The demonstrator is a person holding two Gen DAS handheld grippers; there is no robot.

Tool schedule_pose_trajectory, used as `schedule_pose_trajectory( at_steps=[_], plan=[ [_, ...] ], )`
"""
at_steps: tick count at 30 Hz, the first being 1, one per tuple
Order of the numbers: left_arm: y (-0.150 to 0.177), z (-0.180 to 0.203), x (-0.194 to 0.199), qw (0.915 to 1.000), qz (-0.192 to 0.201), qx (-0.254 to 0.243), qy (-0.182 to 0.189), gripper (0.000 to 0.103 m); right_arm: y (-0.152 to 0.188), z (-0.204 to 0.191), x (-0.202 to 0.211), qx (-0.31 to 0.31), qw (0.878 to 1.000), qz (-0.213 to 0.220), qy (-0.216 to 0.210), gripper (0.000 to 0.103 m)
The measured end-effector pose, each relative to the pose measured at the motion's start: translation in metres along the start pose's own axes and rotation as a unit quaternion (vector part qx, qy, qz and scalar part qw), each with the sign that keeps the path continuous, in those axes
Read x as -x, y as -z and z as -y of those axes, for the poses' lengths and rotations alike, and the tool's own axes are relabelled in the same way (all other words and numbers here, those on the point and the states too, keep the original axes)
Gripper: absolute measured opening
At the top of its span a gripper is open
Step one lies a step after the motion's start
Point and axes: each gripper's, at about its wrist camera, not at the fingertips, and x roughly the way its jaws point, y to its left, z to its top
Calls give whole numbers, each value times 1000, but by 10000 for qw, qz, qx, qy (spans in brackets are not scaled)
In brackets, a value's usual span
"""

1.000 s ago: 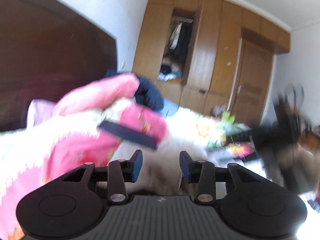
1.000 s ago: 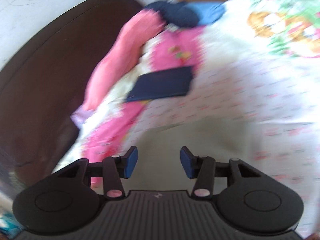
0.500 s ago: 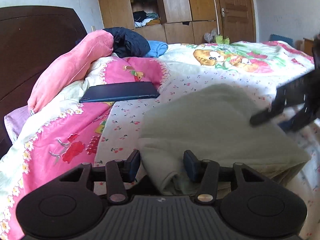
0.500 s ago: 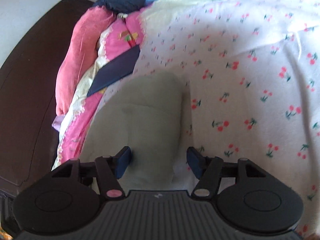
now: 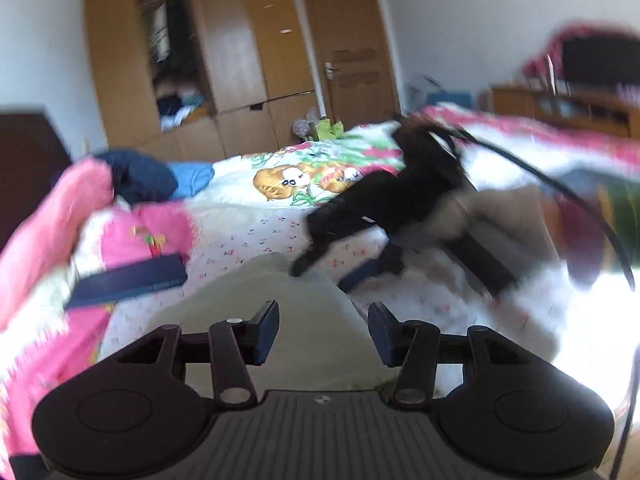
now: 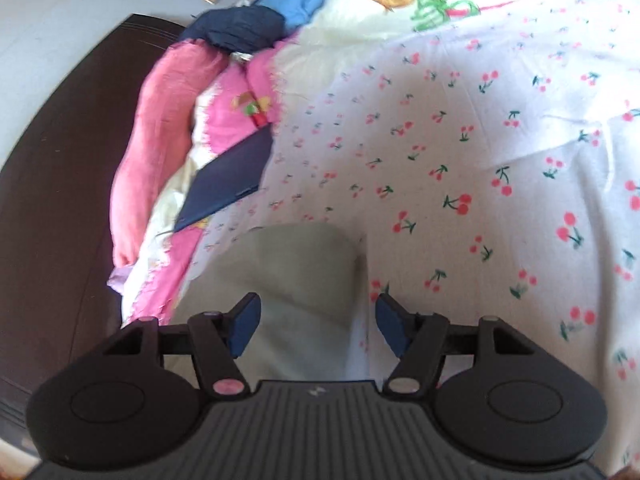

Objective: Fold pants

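I judge the fold nearly done — the pants (image 6: 288,280) lie as a compact grey-green bundle low in my frames, on the cherry-print bed sheet (image 6: 460,152). Left tongs (image 5: 322,332) and right tongs (image 6: 316,326) both gape, gripping nothing. Wooden wardrobe (image 5: 208,48) upper left — bedroom.

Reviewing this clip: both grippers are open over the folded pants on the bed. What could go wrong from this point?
1. The pants lie as a soft bundle on the cherry-print sheet; the open right gripper might pinch only the top layer, or the sheet too, undoing the fold.
2. The left gripper view is motion-blurred, so a grasp now may land off the edge.
3. The dark tablet lies close by; dragged fabric could nudge it.
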Motion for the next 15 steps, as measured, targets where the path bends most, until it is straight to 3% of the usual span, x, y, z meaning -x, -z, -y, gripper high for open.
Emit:
schedule_pose_trajectory(
  at_steps=[2,3,4,5,6,10,15],
  plan=[
    [11,27,-17,9968,-56,-792,-122,63,-5,1,-11,-41,9999,-72,-114,66],
    [16,35,-24,9948,-101,-1010,-115,63,-7,0,-13,-28,9998,-62,-167,60],
    [20,39,-34,9933,-243,-1134,-20,58,-9,-1,-15,0,9999,-61,-139,41],
    [23,38,-43,9930,-484,-1066,143,49,-12,0,-17,-24,9999,-92,-66,28],
    [26,34,-52,9930,-747,-873,282,31,-14,1,-19,-40,9999,-124,-66,12],
    [33,19,-61,9929,-1057,-295,469,29,-17,2,-25,205,9997,-130,18,9],
    [37,20,-59,9929,-1076,-254,429,29,-37,14,-34,-222,9997,142,17,3]
  ],
)
